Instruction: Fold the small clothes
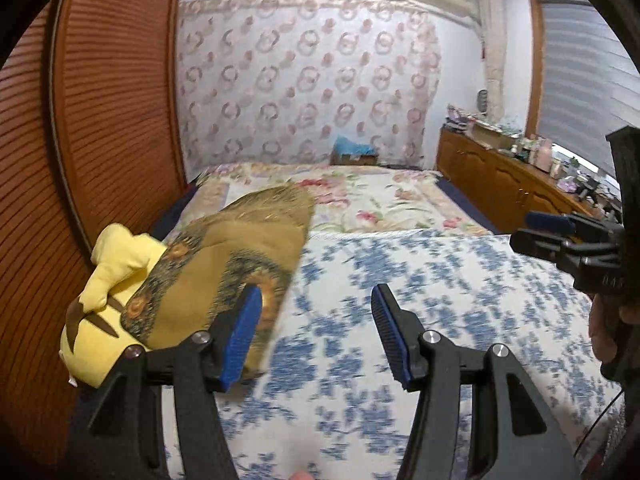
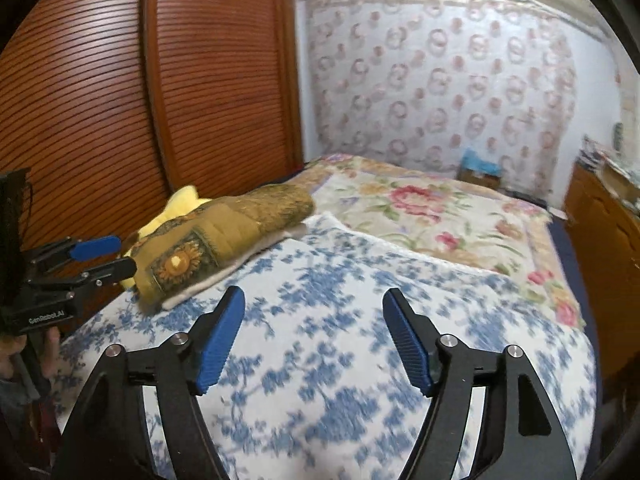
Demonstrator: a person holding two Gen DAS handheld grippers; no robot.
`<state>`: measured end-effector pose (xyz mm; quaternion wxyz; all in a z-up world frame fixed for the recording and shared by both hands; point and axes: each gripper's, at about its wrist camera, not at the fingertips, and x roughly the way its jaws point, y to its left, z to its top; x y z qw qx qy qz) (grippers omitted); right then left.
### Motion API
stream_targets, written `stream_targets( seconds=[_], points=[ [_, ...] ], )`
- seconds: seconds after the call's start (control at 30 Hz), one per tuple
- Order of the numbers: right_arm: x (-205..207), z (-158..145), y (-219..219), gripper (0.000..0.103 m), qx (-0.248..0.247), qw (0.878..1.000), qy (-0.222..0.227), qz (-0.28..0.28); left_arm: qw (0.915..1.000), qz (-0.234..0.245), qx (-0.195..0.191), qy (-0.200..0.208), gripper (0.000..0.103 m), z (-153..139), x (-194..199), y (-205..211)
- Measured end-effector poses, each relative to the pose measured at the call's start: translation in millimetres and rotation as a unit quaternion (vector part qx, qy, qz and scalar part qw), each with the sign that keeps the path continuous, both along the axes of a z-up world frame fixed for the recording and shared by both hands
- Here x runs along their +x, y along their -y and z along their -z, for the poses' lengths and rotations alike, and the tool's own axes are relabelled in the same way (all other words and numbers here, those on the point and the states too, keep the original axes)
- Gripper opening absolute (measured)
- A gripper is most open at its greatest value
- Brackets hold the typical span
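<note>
A folded olive-gold cloth with sunflower print (image 1: 240, 264) (image 2: 224, 236) lies at the bed's left edge, on a white folded piece (image 2: 208, 284). A yellow garment (image 1: 108, 308) (image 2: 176, 210) lies behind it next to the wardrobe. My left gripper (image 1: 316, 332) is open and empty above the bed, its left finger close beside the gold cloth. It also shows in the right wrist view (image 2: 104, 258). My right gripper (image 2: 314, 336) is open and empty over the blue-flowered bedspread (image 2: 340, 340). It also shows at the right of the left wrist view (image 1: 536, 232).
A brown louvred wardrobe (image 1: 100, 140) stands along the bed's left side. A floral quilt (image 2: 432, 216) covers the far half of the bed. A wooden cabinet (image 1: 500, 184) with clutter on top runs along the right wall. A box with blue cloth (image 1: 354, 152) sits beyond the bed.
</note>
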<state>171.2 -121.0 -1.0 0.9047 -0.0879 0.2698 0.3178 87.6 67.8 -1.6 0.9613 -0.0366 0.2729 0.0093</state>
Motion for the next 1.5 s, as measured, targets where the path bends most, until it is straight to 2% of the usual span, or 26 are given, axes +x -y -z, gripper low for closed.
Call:
stream_targets(
  seconds=[0.33,0.63,1.5],
  points=[
    [-57,-23,69,0.078,0.036,0.994,0.049,0.094,0.9991,0.023,0.011,0.035,0.056,-36,-21,53],
    [-98,-44,106,0.078,0.067,0.984,0.090,0.137,0.9978,0.021,0.027,0.057,0.056,-58,-43,74],
    [-105,-42,117,0.078,0.071,0.981,0.092,0.156,0.9971,0.026,0.019,0.069,0.057,-62,-55,70]
  ],
)
